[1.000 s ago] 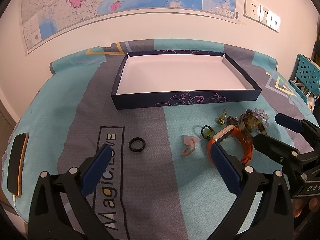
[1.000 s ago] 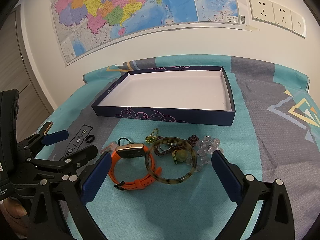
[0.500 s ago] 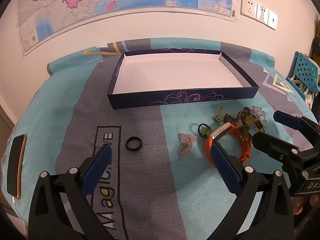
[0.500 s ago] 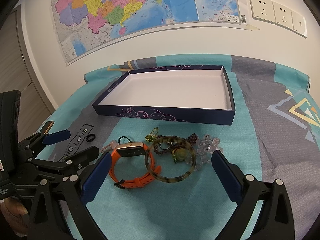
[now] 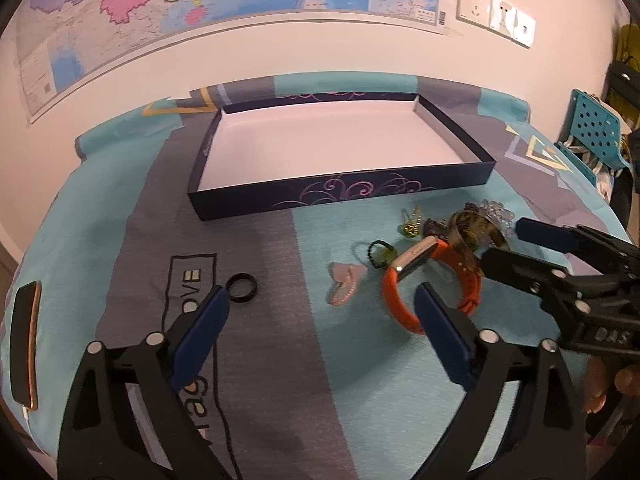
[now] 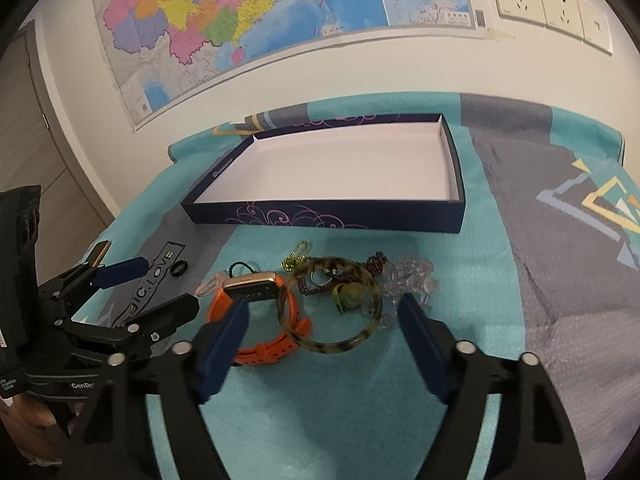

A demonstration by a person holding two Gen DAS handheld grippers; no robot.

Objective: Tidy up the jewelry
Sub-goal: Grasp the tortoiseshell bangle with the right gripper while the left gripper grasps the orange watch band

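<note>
An empty dark blue box (image 5: 340,192) with a white floor lies at the back; it also shows in the right wrist view (image 6: 328,220). In front of it lie an orange watch (image 5: 432,276), a tortoiseshell bangle (image 6: 332,304), clear beads (image 6: 408,276), a dark bead bracelet (image 6: 376,260), a pink piece (image 5: 346,280) and a black ring (image 5: 242,287). My left gripper (image 5: 320,312) is open above the cloth, between the ring and the watch. My right gripper (image 6: 324,320) is open, with the watch and bangle between its fingers.
A phone (image 5: 25,344) lies at the left table edge. A teal chair (image 5: 596,132) stands to the right. A wall with a map (image 6: 280,12) and sockets (image 6: 548,0) is behind the table. The patterned cloth (image 6: 540,240) spreads to the right.
Both grippers have moved forward and down toward the jewelry. The right gripper's fingers have come in around the watch and bangle. The jewelry has not moved.
</note>
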